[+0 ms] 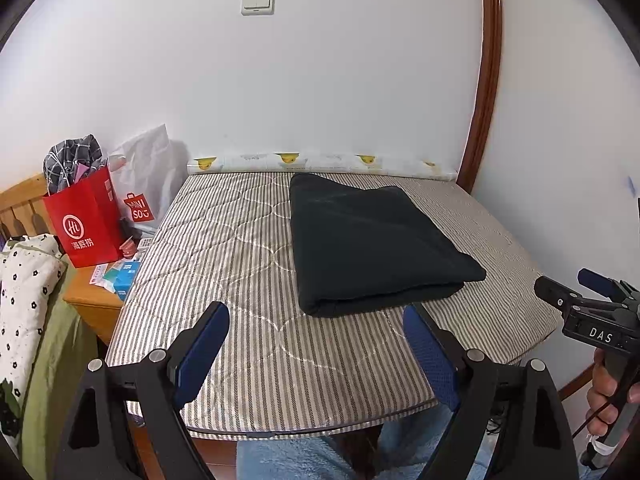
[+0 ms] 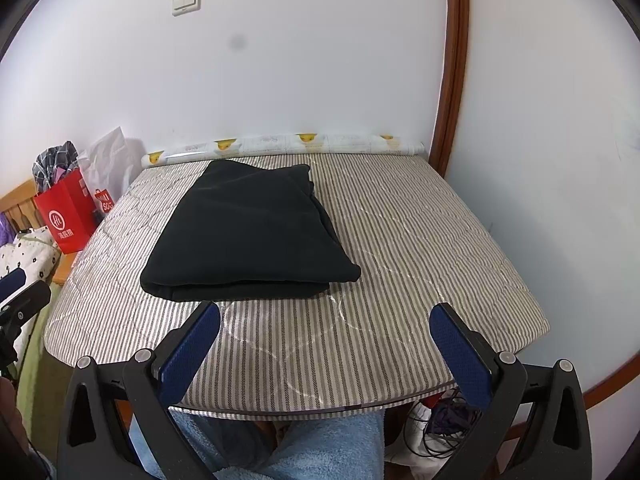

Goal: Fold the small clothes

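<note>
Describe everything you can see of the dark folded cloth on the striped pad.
The dark cloth is black or very dark green, soft and matte, like fleece or knit. It is folded into a thick, roughly rectangular stack of several layers, with the rounded fold edge nearest the cameras. It lies flat on the striped pad, left of centre, reaching almost to the back. Neither gripper touches it.

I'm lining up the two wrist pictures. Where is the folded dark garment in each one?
Left wrist view: folded dark garment lies right of centre on the striped mattress pad.
Right wrist view: folded dark garment lies left of centre on the pad.
Shared landmark: the wall switch, high on the white wall behind.
</note>
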